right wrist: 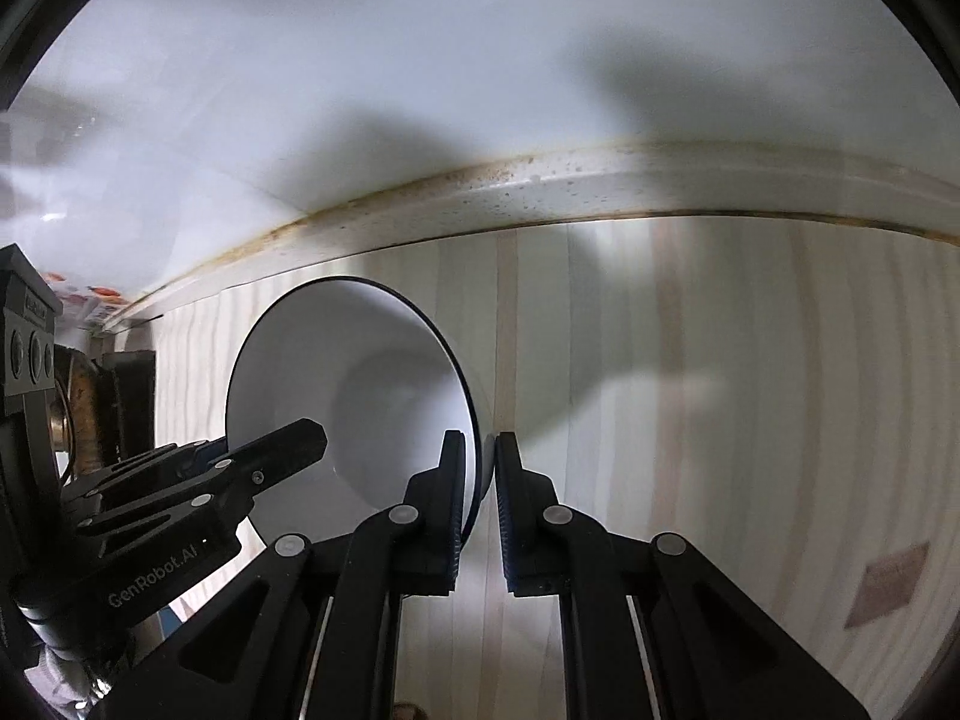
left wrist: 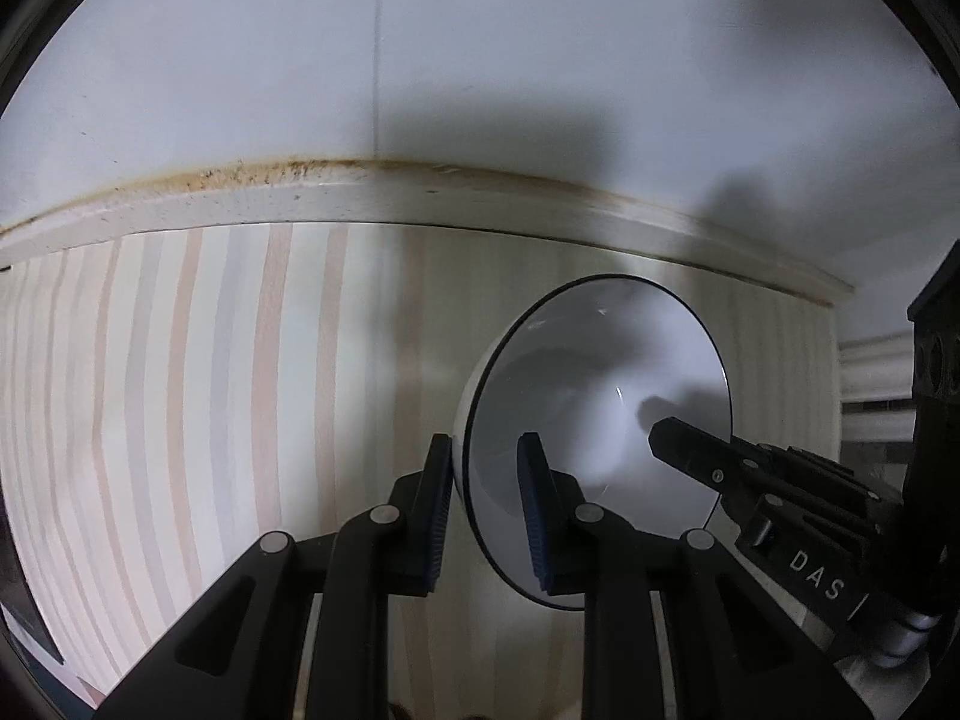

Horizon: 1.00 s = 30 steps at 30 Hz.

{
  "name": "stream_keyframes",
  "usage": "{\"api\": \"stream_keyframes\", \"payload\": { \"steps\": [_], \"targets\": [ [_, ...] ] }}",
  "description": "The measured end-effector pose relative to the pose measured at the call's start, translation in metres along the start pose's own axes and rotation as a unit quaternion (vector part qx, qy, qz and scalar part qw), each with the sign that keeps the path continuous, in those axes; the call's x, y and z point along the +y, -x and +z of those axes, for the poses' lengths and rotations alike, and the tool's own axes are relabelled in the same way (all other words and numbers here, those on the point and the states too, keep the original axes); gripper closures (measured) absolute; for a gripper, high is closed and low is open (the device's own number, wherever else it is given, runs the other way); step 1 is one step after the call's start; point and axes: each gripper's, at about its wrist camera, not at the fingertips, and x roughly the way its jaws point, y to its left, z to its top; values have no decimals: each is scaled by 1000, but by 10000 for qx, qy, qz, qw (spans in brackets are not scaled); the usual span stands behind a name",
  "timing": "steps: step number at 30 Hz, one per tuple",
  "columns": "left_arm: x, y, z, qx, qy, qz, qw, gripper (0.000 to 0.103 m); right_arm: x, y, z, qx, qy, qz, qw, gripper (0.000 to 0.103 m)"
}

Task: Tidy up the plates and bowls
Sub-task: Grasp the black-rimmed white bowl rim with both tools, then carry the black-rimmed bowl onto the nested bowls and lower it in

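Observation:
A white bowl (left wrist: pixel 600 372) with a thin dark rim is held on its side between both grippers, above a striped surface. My left gripper (left wrist: pixel 489 462) straddles the bowl's left rim, one finger outside and one inside, with a visible gap to the wall. My right gripper (right wrist: pixel 480 468) is pinched on the bowl's (right wrist: pixel 360 360) opposite rim, jaws nearly together on the wall. The right gripper shows in the left wrist view (left wrist: pixel 690 444), reaching into the bowl from the right. The left gripper shows in the right wrist view (right wrist: pixel 288 444), at the bowl's left.
A pale striped table top (left wrist: pixel 210 390) runs below, also in the right wrist view (right wrist: pixel 720 390). A stained cream ledge (left wrist: pixel 300 198) and a white wall (left wrist: pixel 480 60) stand behind. A brown patch (right wrist: pixel 888 585) lies at lower right. Dark clutter (right wrist: pixel 114 396) sits far left.

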Motion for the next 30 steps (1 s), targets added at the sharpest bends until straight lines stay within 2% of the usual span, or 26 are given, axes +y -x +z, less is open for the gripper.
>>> {"api": "stream_keyframes", "payload": {
  "steps": [6,13,16,22,30],
  "targets": [
    [-24,42,-40,-113,-388,-114,9991,83,3,53,-43,-231,23,-40,9997,91],
    [-46,76,-87,-167,-835,-258,9960,83,0,110,-113,-463,-67,-128,9988,91],
    [-64,75,-105,-155,-994,-299,9945,83,3,123,-140,-513,-138,-135,9985,91],
    [-77,75,-143,-46,-1251,-319,9916,83,-9,136,-193,-500,-322,-108,9982,91],
    [-85,44,-178,425,-1488,-288,9875,83,-33,122,-247,-255,-624,-144,9976,91]
  ]
}}
